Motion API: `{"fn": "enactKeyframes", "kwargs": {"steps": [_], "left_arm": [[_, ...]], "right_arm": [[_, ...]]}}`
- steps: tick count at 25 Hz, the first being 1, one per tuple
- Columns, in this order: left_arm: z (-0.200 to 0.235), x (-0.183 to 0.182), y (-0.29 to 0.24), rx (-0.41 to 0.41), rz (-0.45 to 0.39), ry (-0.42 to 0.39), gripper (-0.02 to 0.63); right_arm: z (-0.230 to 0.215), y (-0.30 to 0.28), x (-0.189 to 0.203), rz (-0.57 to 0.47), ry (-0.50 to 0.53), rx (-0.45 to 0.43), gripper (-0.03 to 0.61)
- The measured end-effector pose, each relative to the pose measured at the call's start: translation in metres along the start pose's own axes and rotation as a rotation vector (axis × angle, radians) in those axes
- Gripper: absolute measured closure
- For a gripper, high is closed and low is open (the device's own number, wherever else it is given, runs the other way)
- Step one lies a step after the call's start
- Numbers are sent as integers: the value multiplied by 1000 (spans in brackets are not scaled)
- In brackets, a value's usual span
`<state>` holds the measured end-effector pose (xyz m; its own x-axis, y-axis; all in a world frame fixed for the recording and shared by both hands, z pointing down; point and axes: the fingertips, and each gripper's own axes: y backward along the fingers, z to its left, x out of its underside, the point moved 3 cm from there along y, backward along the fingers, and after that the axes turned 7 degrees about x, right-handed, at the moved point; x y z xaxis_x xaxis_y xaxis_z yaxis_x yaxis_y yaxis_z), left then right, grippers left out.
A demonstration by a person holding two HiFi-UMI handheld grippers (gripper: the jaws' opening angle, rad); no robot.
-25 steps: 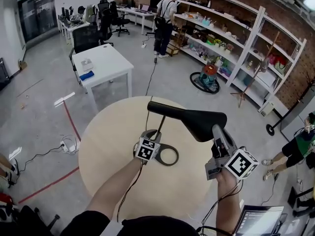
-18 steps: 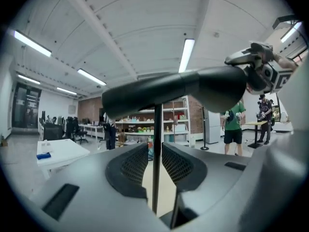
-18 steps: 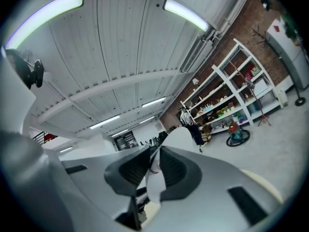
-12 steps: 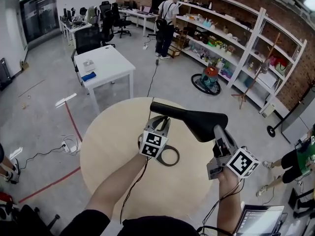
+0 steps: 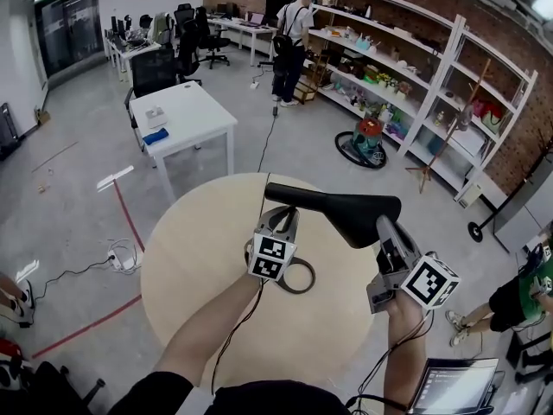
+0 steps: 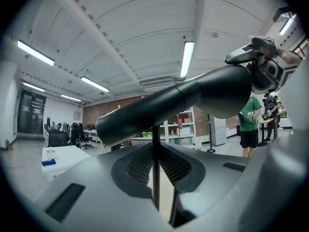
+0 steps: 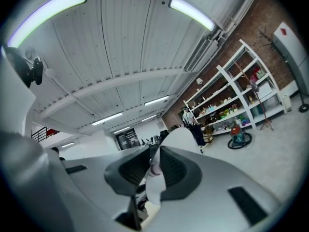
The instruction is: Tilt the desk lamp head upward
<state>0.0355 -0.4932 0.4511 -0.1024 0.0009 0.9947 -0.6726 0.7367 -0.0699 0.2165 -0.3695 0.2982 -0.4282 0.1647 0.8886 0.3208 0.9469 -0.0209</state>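
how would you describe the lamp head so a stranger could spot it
Find the round pale wooden table in the middle of the head view. Above the black ring base and thin stem standing on it, the lamp head is the long level black bar, slim at its left end and bulging at its right.

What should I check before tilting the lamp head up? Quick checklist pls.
1. Left gripper bracing the stem: its jaws have just been closing and the stem is pinched between them. Ok.
2. Right gripper shut on the wide end of the lamp head. Ok.
3. Base flat on the table. Ok.
4. Room above the lamp head: nothing over it. Ok.
5. Joint turns freely: cannot tell.
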Motion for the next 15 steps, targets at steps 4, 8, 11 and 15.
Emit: {"fn": "enactKeyframes", "kwargs": {"steps": [4,8,11,15], "left_arm": [[0,1,1,-7,-3,-10,568],[3,6,0,-16,-5,-5,568],[5,6,1,-21,-6,5,568],[3,-1,0,-24,-1,4,568]], "right_arm": [[7,-3,-4,2,14,-7,512],[12,-9,-4,19,29,1,512],[21,-13,-10,26,60,-9,512],[28,-17,-21,22,82,-25,512]]}}
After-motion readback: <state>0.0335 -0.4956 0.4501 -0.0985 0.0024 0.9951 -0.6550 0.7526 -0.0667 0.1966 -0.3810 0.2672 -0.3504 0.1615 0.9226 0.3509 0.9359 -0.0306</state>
